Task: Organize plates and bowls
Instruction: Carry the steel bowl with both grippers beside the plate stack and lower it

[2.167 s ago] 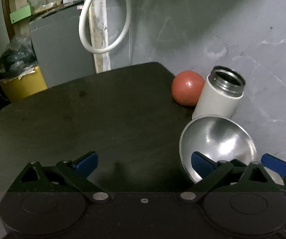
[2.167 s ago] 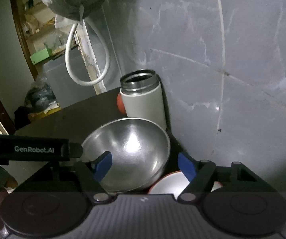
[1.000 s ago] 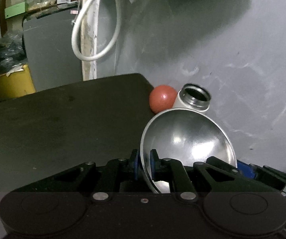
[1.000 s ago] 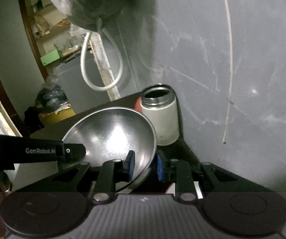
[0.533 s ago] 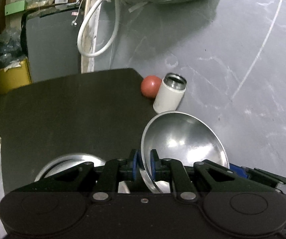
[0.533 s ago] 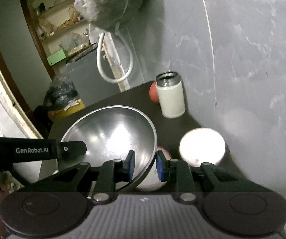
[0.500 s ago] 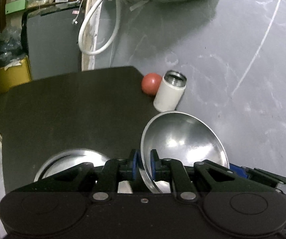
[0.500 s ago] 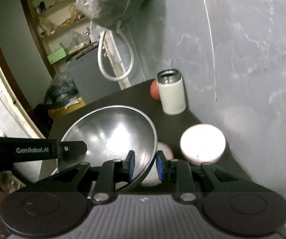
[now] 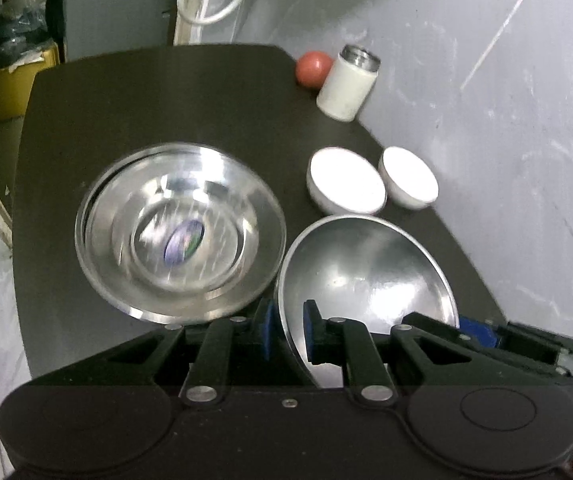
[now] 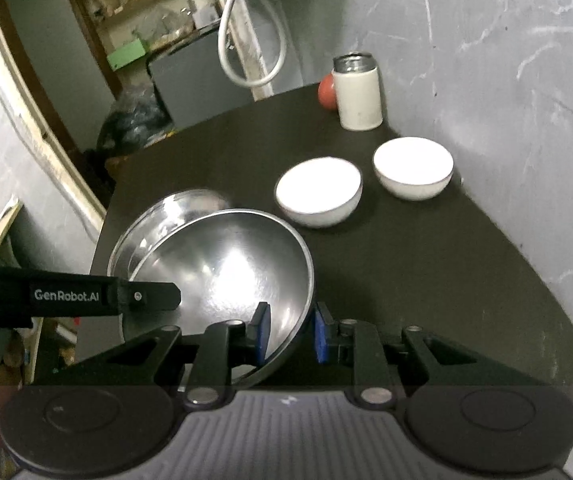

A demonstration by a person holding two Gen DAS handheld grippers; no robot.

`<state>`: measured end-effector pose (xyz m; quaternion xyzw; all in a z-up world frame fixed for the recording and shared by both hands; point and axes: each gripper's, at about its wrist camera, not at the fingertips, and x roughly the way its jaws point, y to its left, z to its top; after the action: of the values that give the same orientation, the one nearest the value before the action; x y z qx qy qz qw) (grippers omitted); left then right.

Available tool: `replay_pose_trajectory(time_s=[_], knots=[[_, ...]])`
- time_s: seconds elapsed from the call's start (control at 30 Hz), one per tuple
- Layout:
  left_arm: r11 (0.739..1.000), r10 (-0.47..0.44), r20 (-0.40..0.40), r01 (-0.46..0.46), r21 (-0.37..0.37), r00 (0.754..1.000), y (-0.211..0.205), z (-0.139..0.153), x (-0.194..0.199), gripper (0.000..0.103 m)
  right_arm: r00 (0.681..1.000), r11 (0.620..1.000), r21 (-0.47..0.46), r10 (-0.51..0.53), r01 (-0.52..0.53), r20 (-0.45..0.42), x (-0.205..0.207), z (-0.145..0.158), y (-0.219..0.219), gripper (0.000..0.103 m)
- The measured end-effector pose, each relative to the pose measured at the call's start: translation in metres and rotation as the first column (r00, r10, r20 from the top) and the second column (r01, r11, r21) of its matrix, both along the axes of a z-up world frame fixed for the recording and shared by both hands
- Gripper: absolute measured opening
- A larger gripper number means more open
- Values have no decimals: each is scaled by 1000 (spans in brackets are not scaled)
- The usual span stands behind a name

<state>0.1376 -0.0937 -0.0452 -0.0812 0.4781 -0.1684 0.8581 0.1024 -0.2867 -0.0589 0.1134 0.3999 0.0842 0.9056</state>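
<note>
Left gripper pinches rim of steel bowl, pads tight on both sides. Right gripper pinches other side of same bowl. Bowl held tilted over dark table. Stack of steel plates just left of bowl, blurry. Two white bowls side by side behind. White flask and red ball far back by grey wall.

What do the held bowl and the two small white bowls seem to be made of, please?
Held bowl: likely polished steel, given its mirror-like glare and thin rim. Two white bowls: probably glazed ceramic, being opaque, smooth and thicker-walled, though melamine is possible.
</note>
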Motion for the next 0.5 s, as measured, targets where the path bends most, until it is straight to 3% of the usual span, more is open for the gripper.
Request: replay_pose_trajectory(time_s=[0.5], knots=[[1000, -2, -68, 4, 27, 998, 19, -19, -26, 17, 993, 995, -33, 96, -99, -72, -23, -10, 21, 27]])
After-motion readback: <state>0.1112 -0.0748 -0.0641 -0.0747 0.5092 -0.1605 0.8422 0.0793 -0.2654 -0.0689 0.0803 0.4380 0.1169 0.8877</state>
